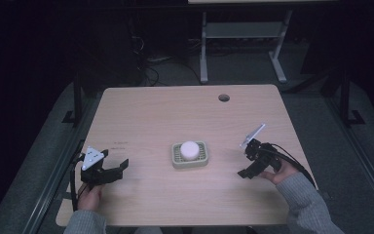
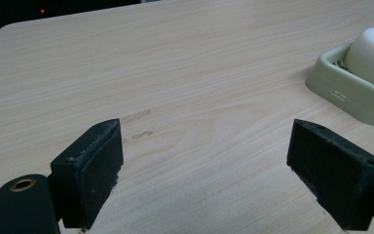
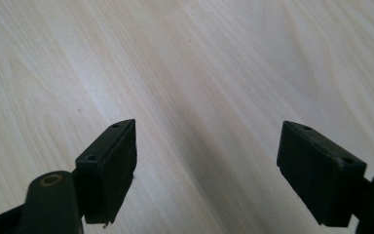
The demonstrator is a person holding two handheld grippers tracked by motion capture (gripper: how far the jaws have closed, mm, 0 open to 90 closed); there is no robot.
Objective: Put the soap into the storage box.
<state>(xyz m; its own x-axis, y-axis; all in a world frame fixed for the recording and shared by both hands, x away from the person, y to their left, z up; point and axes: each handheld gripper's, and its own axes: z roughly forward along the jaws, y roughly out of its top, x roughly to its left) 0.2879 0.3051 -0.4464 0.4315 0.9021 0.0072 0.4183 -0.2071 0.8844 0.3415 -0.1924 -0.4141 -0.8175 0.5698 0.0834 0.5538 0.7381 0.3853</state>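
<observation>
Both grippers, left [image 1: 119,168] and right [image 1: 246,165], rest spread and empty either side of the round white soap [image 1: 189,149] in its pale green plastic dish [image 1: 176,161]; the right sits slightly nearer.

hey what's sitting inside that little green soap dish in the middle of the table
A white rounded soap bar sits in the pale green soap dish. Slats show beside it in the left gripper view; the dish floor under the bar is covered.

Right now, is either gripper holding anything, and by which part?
Nothing is held. The left gripper and right gripper both have jaws wide apart over bare table; the soap sits untouched in its dish.
</observation>
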